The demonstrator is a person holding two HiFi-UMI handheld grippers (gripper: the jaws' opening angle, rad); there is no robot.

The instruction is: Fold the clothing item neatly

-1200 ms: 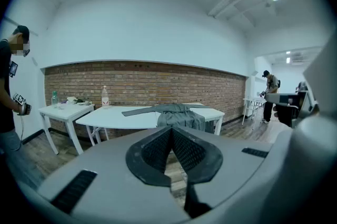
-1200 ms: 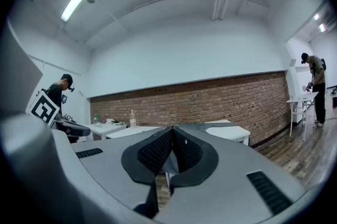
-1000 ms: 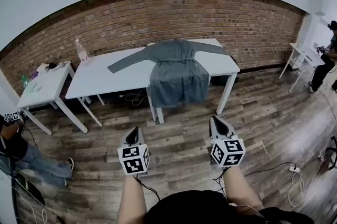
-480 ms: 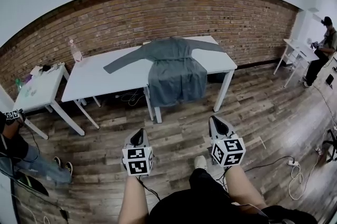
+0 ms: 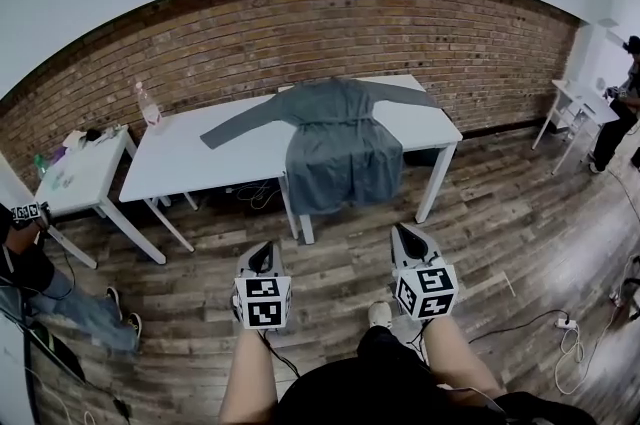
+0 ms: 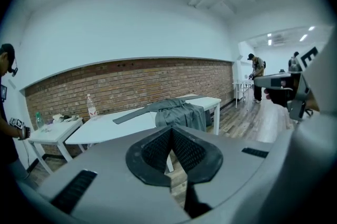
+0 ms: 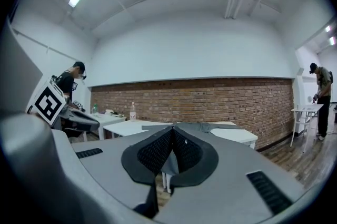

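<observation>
Grey garment point(image 5: 335, 148) spread on white table point(image 5: 200, 168), sleeves out sideways, hem hanging over near edge: laid open for folding. Left gripper point(image 5: 258, 255), right gripper point(image 5: 404, 235) clenched empty, well short of table.

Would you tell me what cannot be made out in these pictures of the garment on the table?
Grey garment, right gripper view: mostly hidden behind the right gripper.
Items on the side table, head view: too small to name.
Person, head view: cut off by the right edge.
</observation>
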